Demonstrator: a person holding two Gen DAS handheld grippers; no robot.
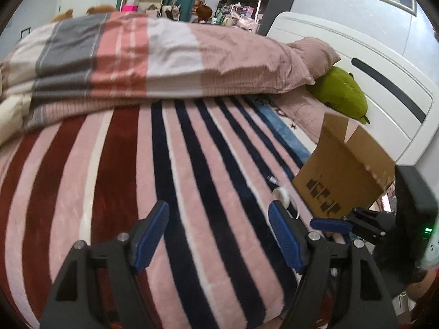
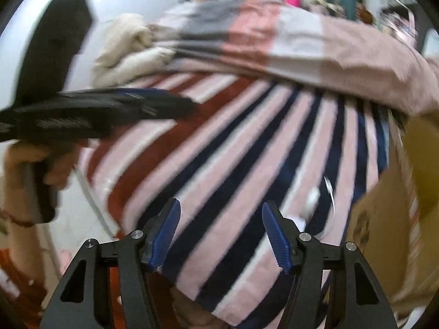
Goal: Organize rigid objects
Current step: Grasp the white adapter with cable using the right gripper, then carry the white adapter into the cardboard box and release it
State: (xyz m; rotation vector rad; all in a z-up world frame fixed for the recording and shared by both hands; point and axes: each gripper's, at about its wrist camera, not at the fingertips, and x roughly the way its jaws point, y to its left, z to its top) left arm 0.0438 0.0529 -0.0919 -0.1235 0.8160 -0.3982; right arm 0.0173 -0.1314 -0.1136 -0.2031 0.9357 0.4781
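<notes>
An open cardboard box [image 1: 345,170] stands on the striped blanket [image 1: 164,170] at the right; it also shows blurred in the right wrist view [image 2: 384,235]. A small white round object [image 1: 281,193] and a small grey piece [image 1: 272,178] lie on the blanket just left of the box; the white object shows blurred in the right wrist view [image 2: 311,201]. My left gripper [image 1: 218,237] is open and empty above the blanket. My right gripper [image 2: 221,234] is open and empty; its blue fingertips [image 1: 330,223] show beside the box in the left wrist view.
A folded quilt [image 1: 153,60] lies across the bed behind the blanket. A pink pillow [image 1: 310,54] and a green plush toy [image 1: 340,93] rest by the white headboard [image 1: 370,76]. The other hand-held gripper [image 2: 96,109] crosses the left of the right wrist view.
</notes>
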